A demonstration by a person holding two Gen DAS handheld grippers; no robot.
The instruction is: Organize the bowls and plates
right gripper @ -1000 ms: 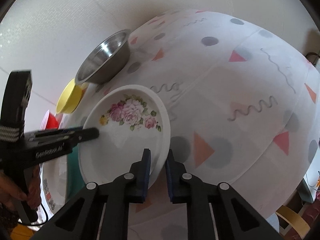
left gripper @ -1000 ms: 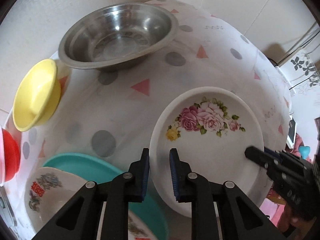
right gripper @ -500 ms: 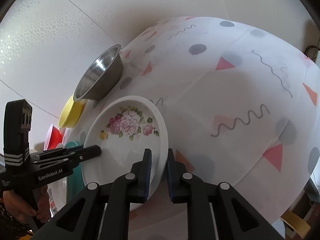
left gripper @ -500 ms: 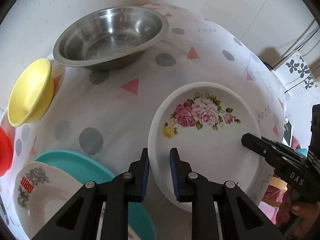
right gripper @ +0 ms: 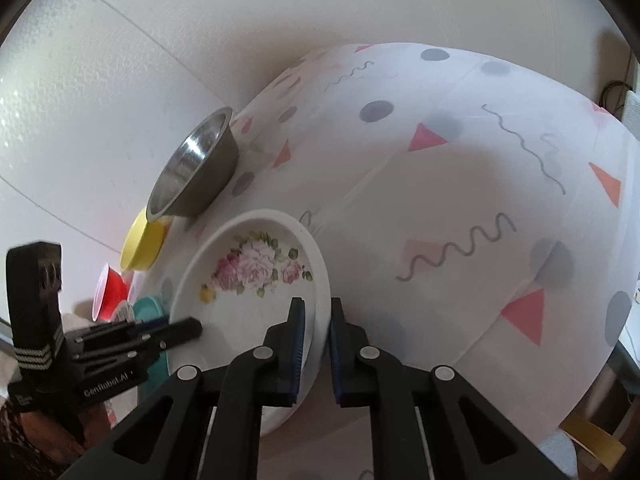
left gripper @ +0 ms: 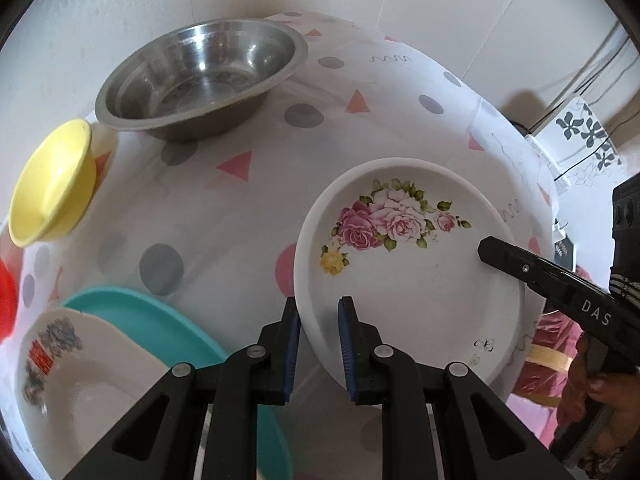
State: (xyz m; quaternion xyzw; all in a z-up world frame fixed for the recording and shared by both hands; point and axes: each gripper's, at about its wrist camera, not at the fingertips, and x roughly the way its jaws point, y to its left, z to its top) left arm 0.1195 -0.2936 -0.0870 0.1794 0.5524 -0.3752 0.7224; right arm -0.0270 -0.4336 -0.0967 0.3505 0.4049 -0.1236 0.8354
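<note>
A white plate with pink roses (left gripper: 408, 264) is held above the table by both grippers. My left gripper (left gripper: 319, 344) is shut on its near-left rim. My right gripper (right gripper: 316, 344) is shut on its opposite rim; the plate (right gripper: 248, 280) tilts in that view. The right gripper also shows in the left wrist view (left gripper: 560, 288), and the left gripper shows in the right wrist view (right gripper: 132, 340). A steel bowl (left gripper: 200, 76), a yellow bowl (left gripper: 52, 184), a red bowl (left gripper: 6, 300), a teal plate (left gripper: 152, 328) and a white patterned bowl (left gripper: 80, 380) stand on the table.
The table has a white cloth (right gripper: 460, 200) with grey dots and pink triangles. A wall stands behind it. A patterned box (left gripper: 584, 136) and cables are at the far right in the left wrist view. The steel bowl (right gripper: 192, 172) sits by the wall.
Both grippers have lifted the rose plate higher and away from the teal plate, toward the right. The dishes on the table have not moved.
</note>
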